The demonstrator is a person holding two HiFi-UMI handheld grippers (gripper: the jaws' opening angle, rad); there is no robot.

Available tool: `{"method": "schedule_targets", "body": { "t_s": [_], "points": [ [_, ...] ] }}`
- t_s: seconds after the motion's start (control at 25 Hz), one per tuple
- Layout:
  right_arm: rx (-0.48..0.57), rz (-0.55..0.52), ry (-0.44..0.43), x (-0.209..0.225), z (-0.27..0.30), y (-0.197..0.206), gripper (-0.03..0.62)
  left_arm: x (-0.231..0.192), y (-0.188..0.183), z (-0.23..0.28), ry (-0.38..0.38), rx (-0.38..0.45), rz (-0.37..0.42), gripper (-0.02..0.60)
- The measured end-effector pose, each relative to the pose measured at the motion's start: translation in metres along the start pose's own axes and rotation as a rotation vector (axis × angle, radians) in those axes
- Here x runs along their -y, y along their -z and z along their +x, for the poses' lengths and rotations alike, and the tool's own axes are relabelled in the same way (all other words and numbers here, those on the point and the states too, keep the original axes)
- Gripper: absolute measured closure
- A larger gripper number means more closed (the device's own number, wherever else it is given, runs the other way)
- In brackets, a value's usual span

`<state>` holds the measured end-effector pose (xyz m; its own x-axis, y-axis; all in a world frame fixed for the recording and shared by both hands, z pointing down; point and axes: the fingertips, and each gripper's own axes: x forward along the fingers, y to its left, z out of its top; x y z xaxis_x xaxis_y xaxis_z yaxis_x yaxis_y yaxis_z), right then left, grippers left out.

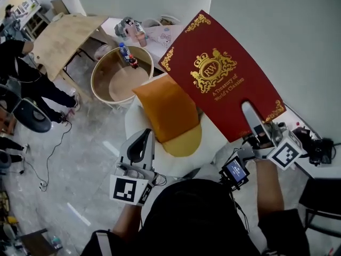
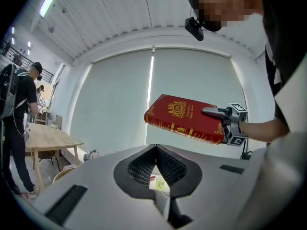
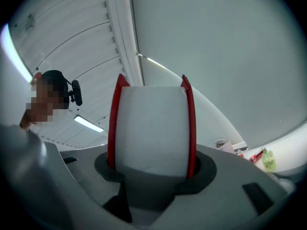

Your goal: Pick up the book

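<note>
A red hardcover book with gold ornaments and a crest on its cover is held up in the air, tilted, cover toward the head camera. My right gripper is shut on its lower right edge, one finger lying across the cover. In the right gripper view the white page block of the book fills the space between the jaws, with a red cover on each side. The left gripper view shows the book level in the right gripper. My left gripper hangs lower left, shut and empty, its tips meeting.
Below the book, an orange cushion and a yellow round pad lie on a white seat. A round wooden tub table with a bottle stands behind it, a wooden table farther left. A person stands at left.
</note>
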<state>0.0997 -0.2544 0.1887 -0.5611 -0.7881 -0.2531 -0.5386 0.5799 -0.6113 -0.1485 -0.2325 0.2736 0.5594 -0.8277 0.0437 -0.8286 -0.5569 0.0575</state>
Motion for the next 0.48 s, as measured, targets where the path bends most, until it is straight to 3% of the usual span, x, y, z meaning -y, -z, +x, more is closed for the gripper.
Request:
{"method": "schedule_targets", "body": {
  "t_s": [0.08,0.2,0.48],
  "points": [
    [0.032,-0.053,0.029,-0.004,-0.015,-0.010,0.345,0.006,-0.004,0.000,0.020,0.014,0.007,0.571],
    [0.063,-0.024,0.035,-0.005,-0.028,-0.008,0.345,0.011,-0.005,0.000,0.034,0.027,0.017,0.571],
    [0.069,-0.021,0.011,-0.006,-0.039,0.000,0.345,0.024,-0.006,-0.013,-0.004,0.028,0.048,0.571]
  ]
}}
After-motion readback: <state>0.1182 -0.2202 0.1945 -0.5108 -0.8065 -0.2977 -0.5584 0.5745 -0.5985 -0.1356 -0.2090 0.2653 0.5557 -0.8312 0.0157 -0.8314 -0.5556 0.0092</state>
